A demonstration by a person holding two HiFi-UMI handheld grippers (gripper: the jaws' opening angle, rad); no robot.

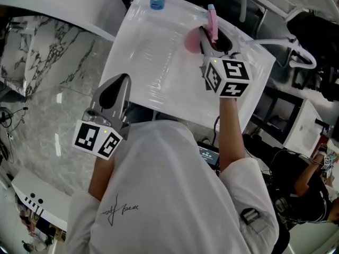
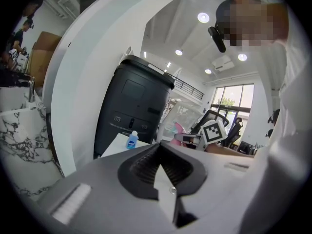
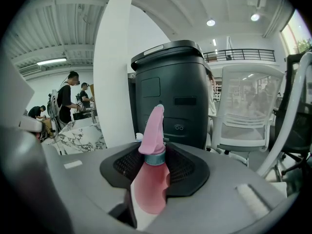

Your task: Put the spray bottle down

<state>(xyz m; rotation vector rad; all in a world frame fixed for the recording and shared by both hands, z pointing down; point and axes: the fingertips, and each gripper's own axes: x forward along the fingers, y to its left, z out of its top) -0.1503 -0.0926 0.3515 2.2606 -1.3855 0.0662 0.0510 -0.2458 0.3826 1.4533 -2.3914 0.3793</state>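
A pink spray bottle [image 1: 212,21] with a pale blue collar stands upright between the jaws of my right gripper [image 1: 210,40], which is shut on its body. It is over the far right part of the white table [image 1: 153,62]; whether its base touches the top I cannot tell. In the right gripper view the bottle [image 3: 150,179] fills the gap between the pads, with the right gripper [image 3: 155,152] closed around it. My left gripper [image 1: 117,86] hangs at the table's near left edge, shut and empty. In its own view the left gripper [image 2: 158,149] points toward the distant pink bottle [image 2: 179,128].
A small blue-capped bottle [image 1: 157,1] stands at the table's far edge. Beyond the table is a tall black bin [image 3: 170,91], with a white chair [image 3: 246,111] to its right. A marble counter [image 1: 47,62] lies to the left. People stand in the background.
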